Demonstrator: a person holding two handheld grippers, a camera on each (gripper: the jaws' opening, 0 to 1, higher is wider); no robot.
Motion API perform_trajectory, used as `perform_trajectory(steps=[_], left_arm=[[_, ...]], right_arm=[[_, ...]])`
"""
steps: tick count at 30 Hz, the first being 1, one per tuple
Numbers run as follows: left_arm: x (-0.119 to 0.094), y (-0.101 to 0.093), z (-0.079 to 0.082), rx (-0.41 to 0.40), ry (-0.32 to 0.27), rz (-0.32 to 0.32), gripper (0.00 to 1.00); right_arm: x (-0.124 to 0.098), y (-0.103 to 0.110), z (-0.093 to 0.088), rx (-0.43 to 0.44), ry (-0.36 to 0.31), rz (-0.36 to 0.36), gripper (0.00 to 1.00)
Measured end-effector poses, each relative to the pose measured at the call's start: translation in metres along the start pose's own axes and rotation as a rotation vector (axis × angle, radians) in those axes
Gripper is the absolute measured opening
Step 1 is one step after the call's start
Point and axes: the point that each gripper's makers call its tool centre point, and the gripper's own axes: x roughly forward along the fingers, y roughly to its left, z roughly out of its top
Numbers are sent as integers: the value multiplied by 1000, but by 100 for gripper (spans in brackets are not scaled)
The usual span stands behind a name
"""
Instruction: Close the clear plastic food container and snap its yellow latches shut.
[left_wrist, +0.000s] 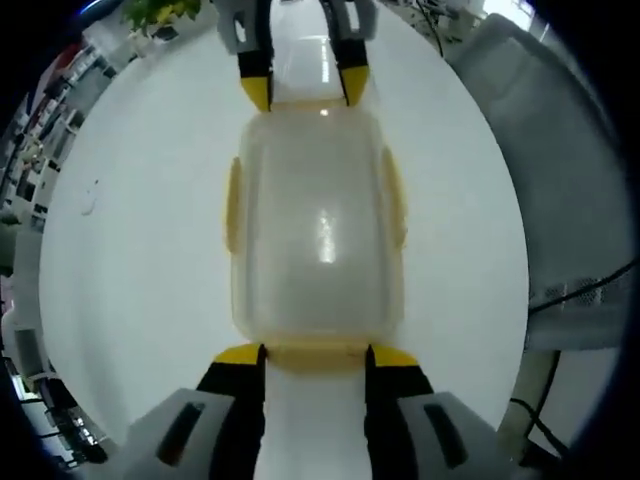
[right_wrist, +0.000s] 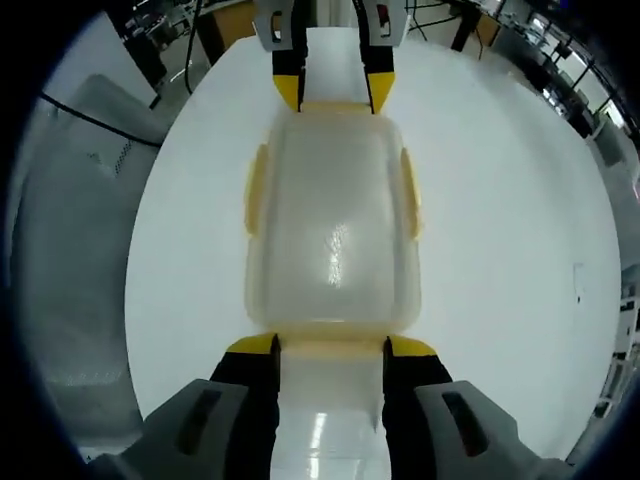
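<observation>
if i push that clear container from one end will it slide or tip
Likely slide: the container sits low and wide on the smooth, glossy table. It looks empty, so probably light. With a gripper at each end, the left gripper and right gripper should brace it.

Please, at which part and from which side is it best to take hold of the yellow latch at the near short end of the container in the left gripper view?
Probably at the yellow end latch, approached from the short end along the container's long axis. It lies as a narrow strip across that end, between the open jaws of the left gripper, so closing there should catch it. The long sides curve and carry their own latches.
</observation>
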Motion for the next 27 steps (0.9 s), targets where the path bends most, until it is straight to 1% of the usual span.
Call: perform_trajectory(steps=[3, 6, 8, 11, 14, 17, 22, 24, 27], left_arm=[[-8, -2, 2, -1, 6, 3, 33], [-15, -4, 5, -12, 1, 6, 33], [-22, -5, 9, -27, -4, 16, 33], [-33, -8, 16, -49, 9, 20, 33], [-44, -8, 23, -54, 19, 36, 33], [-55, -9, 30, -62, 15, 50, 33], [-69, -9, 38, -82, 16, 67, 33], [-76, -8, 43, -80, 16, 86, 33], [-83, -7, 56, -70, 13, 108, 33]], right_arm=[[-14, 2, 5, 0, -43, 6, 36], [-24, 3, 6, -17, -54, 1, 36], [-30, 4, 5, -24, -56, -4, 36], [-40, 5, 4, -45, -65, -18, 36], [-51, 6, 1, -53, -83, -33, 36], [-60, 7, -1, -58, -93, -38, 36], [-78, 8, -2, -74, -130, -54, 36], [-85, 7, -3, -81, -139, -67, 36], [-94, 7, -11, -88, -136, -86, 36]])
